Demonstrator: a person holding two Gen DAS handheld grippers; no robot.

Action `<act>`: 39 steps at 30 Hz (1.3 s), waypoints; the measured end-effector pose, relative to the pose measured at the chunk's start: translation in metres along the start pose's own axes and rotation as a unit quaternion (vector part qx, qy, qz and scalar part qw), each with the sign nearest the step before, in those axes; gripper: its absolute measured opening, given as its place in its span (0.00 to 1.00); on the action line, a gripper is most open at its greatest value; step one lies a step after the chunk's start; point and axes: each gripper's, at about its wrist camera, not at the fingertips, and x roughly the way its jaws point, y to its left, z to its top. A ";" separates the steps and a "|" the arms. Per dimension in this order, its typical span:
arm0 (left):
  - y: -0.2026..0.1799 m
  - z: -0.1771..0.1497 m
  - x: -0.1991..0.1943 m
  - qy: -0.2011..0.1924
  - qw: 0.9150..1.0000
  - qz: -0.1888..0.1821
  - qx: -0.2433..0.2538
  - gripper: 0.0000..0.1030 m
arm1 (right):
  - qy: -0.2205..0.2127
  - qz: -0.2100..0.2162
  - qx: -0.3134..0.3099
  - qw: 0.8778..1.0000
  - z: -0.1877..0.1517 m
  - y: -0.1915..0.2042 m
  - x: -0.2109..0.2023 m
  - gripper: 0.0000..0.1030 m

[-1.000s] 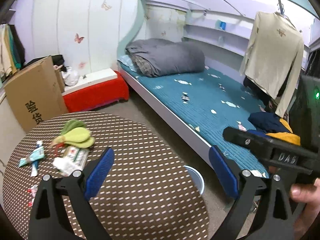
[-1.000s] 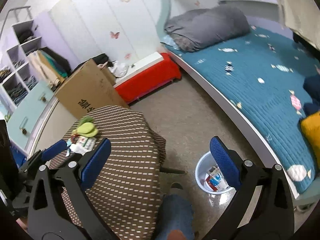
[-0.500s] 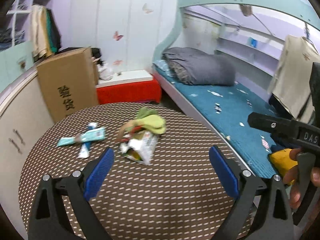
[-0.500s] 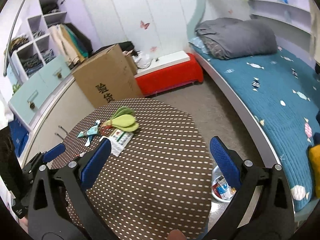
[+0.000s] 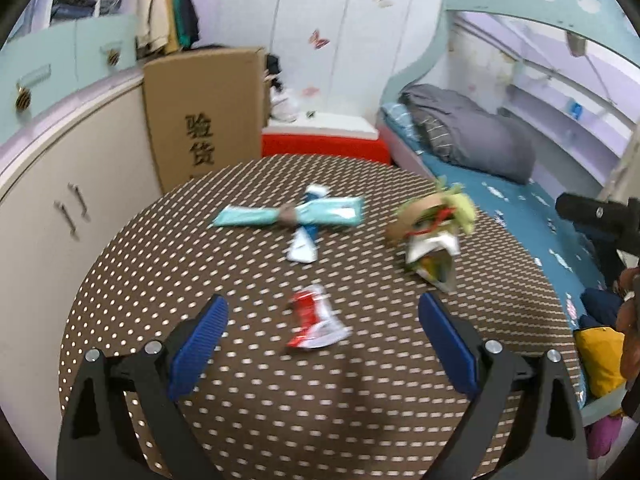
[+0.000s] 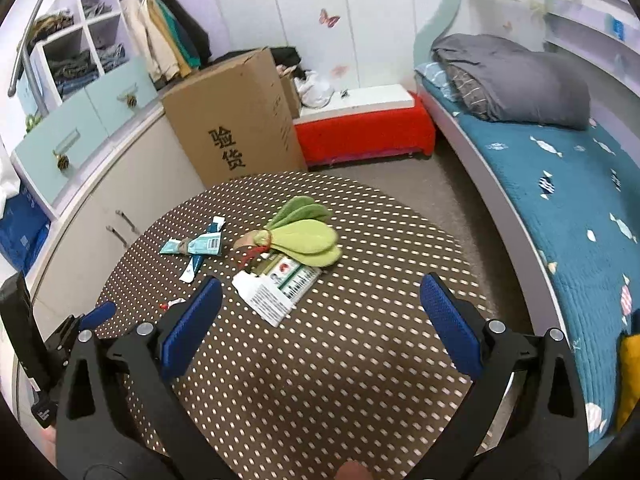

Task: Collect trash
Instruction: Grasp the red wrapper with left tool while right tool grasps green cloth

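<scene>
red wrapper (image 5: 314,318), dotted table (image 5: 160,240), spread fingers (image 5: 198,338)

Motion blur smears the red wrapper (image 5: 314,318); the left gripper's fingers (image 6: 98,315) partly hide behind the right's.

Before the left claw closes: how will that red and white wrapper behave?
The red and white wrapper looks crumpled and thin, so probably floppy and very light. It lies low on the dotted tablecloth, so it may slide rather than lift. Its foil-like sheen suggests it is slippery.

table cover (image 6: 360,340): matt dotted cloth | box (image 6: 236,120): cardboard | red wrapper (image 5: 314,318): glossy foil
</scene>
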 end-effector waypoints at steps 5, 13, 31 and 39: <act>0.017 -0.002 0.020 0.019 1.000 0.007 -0.010 0.91 | 0.026 0.009 -0.027 0.999 0.016 0.020 0.042 0.94; 0.011 -0.003 0.044 0.040 0.999 0.000 0.012 0.91 | 0.055 -0.003 -0.059 0.997 0.027 0.036 0.100 0.94; 0.010 -0.003 0.048 0.059 0.998 -0.035 0.011 0.21 | 0.047 0.057 -0.022 0.997 0.028 0.011 0.093 0.23; 0.015 -0.001 0.013 0.024 0.999 -0.029 0.011 0.21 | 0.016 0.079 0.001 0.997 0.032 -0.005 0.057 0.23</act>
